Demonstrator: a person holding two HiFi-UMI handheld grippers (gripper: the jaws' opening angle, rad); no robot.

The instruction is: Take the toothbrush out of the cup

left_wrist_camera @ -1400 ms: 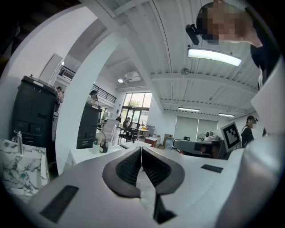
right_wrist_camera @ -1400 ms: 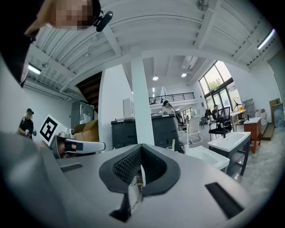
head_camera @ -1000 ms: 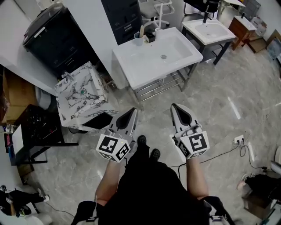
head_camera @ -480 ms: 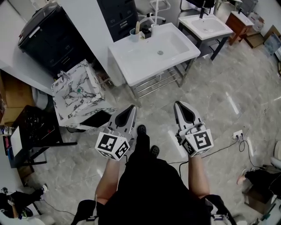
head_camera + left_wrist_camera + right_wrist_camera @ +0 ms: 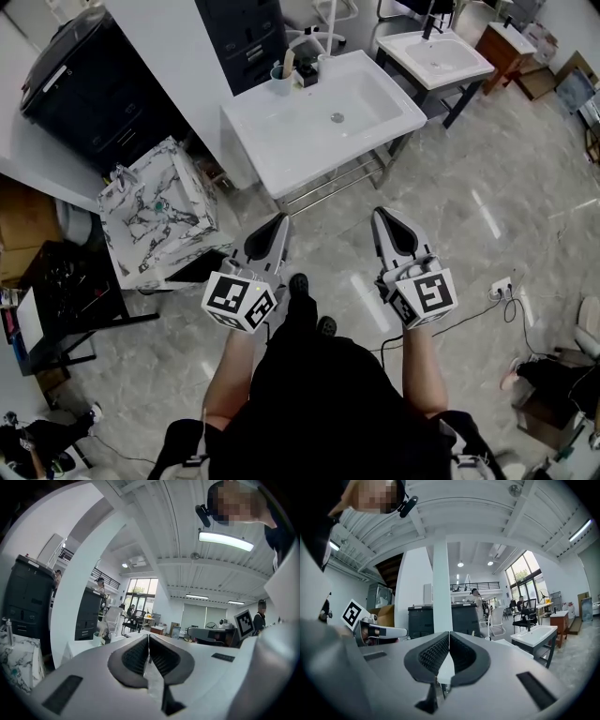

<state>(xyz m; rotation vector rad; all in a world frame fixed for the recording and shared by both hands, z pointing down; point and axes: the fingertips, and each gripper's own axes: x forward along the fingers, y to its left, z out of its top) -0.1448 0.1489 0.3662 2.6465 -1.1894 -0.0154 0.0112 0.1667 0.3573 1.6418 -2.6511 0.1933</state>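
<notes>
Two grippers are held out level over the grey marble floor (image 5: 487, 187), each carrying one marker cube at its rear. The left gripper (image 5: 282, 219) has its two jaws pressed together with nothing between them, and the right gripper (image 5: 379, 214) is likewise closed and empty. They sit side by side and well apart, and the person's two dark shoes (image 5: 299, 284) show on the floor between them. Three washbasins stand ahead. The first is a large white basin (image 5: 281, 141) on a metal frame, directly in front. The second is a smaller white basin (image 5: 450, 66) behind it to the right. The third is a marble-patterned basin (image 5: 141, 225), tilted, to the left. One cup (image 5: 280, 82) stands at the back left corner of the large basin, and one toothbrush (image 5: 289, 62) stands upright in it, its pale handle rising above the rim. A small dark item (image 5: 307, 76) sits just beside the cup. Both grippers are well short of the cup, with the front of the basin lying between them and it. A black cabinet (image 5: 84, 84) stands at the far left.
</notes>
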